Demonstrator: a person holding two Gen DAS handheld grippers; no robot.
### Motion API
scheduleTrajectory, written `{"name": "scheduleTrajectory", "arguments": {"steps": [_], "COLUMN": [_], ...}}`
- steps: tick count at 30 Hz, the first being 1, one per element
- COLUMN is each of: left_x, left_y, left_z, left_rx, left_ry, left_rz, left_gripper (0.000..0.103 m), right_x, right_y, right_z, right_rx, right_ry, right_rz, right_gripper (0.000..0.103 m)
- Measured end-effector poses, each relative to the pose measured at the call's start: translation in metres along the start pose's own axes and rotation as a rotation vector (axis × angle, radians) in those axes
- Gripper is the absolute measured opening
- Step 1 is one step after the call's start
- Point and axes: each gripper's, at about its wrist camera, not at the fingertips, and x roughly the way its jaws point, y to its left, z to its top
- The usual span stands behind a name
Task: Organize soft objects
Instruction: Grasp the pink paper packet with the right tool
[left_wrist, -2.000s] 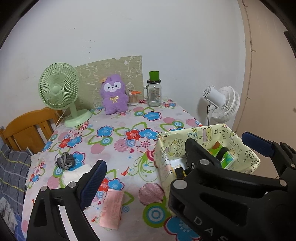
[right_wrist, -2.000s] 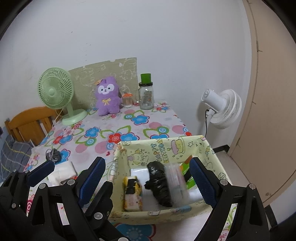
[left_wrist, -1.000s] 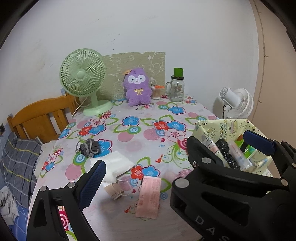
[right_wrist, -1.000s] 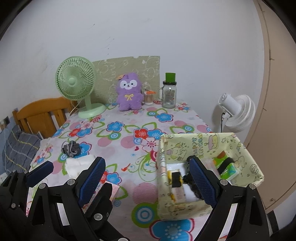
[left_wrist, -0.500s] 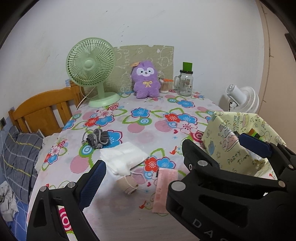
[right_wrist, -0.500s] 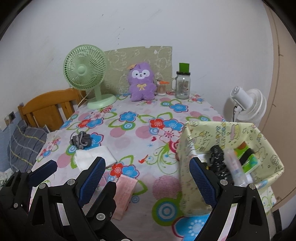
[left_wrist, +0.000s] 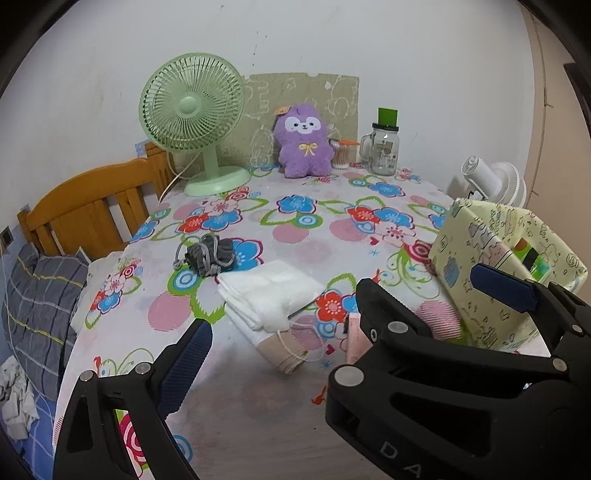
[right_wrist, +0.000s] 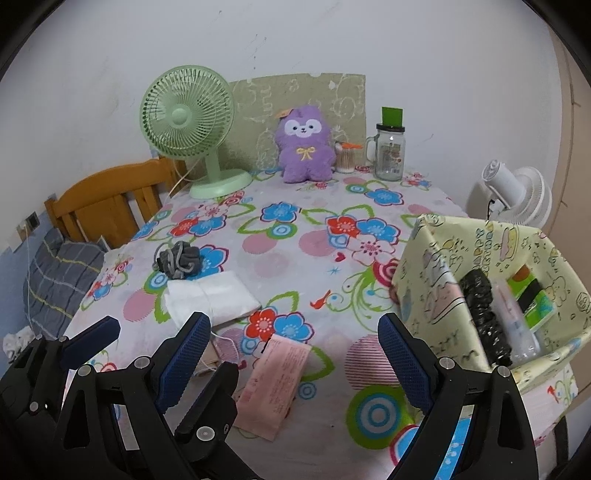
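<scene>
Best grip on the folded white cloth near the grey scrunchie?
Take the folded white cloth at its near folded edge, coming in low from the camera side with the right tongs. It lies flat and stacked, so pinch through all layers. Stay clear of the grey scrunchie touching its far corner.

Folded cloth left of basket, plush behind

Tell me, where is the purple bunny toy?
The purple plush toy sits at the table's far edge, against the wall, between the green fan and the glass jar.

Folded white towel beside grey scrunchie
</scene>
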Motion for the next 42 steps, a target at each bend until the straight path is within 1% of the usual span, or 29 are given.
{"name": "scheduleTrajectory", "arguments": {"steps": [6, 10, 17, 26, 27, 31, 32, 33, 35, 36, 40, 42], "left_x": [0.012, 0.019, 0.034, 0.048, 0.049, 0.052, 0.052, 0.053, 0.053, 0.053, 0.054, 0.054], "left_y": [0.009, 0.016, 0.025, 0.027, 0.028, 0.030, 0.030, 0.029, 0.029, 0.029, 0.029, 0.027], "left_z": [-0.010, -0.016, -0.025, -0.034, -0.034, -0.034, -0.034, -0.034, -0.034, -0.034, -0.033, -0.031], "left_rx": [-0.006, -0.013, -0.024, -0.026, -0.029, -0.046, -0.043, -0.041, -0.040, -0.039, -0.044, -0.045], "left_ry": [0.042, 0.063, 0.113, 0.161, 0.169, 0.188, 0.189, 0.190, 0.189, 0.189, 0.193, 0.192], "left_rz": [0.000, 0.002, 0.006, -0.002, -0.003, -0.012, -0.009, -0.006, -0.004, -0.003, 0.003, 0.000], "left_gripper": [0.096, 0.096, 0.096, 0.096, 0.096, 0.096, 0.096, 0.096, 0.096, 0.096, 0.095, 0.091], "right_x": [0.014, 0.024, 0.044, 0.067, 0.067, 0.067, 0.068, 0.068, 0.067, 0.068, 0.068, 0.068], "right_y": [0.006, 0.007, 0.011, 0.012, 0.014, 0.017, 0.018, 0.019, 0.019, 0.019, 0.018, 0.017], "right_z": [-0.009, -0.015, -0.026, -0.033, -0.033, -0.034, -0.034, -0.034, -0.034, -0.034, -0.033, -0.032], "right_rx": [-0.011, 0.008, 0.024, 0.056, 0.042, 0.028, 0.020, 0.009, 0.002, 0.000, -0.004, 0.002], "right_ry": [0.038, 0.076, 0.140, 0.229, 0.226, 0.223, 0.222, 0.220, 0.220, 0.221, 0.227, 0.230], "right_rz": [-0.004, -0.005, -0.019, -0.019, -0.029, -0.040, -0.044, -0.048, -0.058, -0.059, -0.067, -0.061], "right_gripper": [0.094, 0.093, 0.089, 0.076, 0.073, 0.068, 0.064, 0.057, 0.052, 0.048, 0.045, 0.044]}}
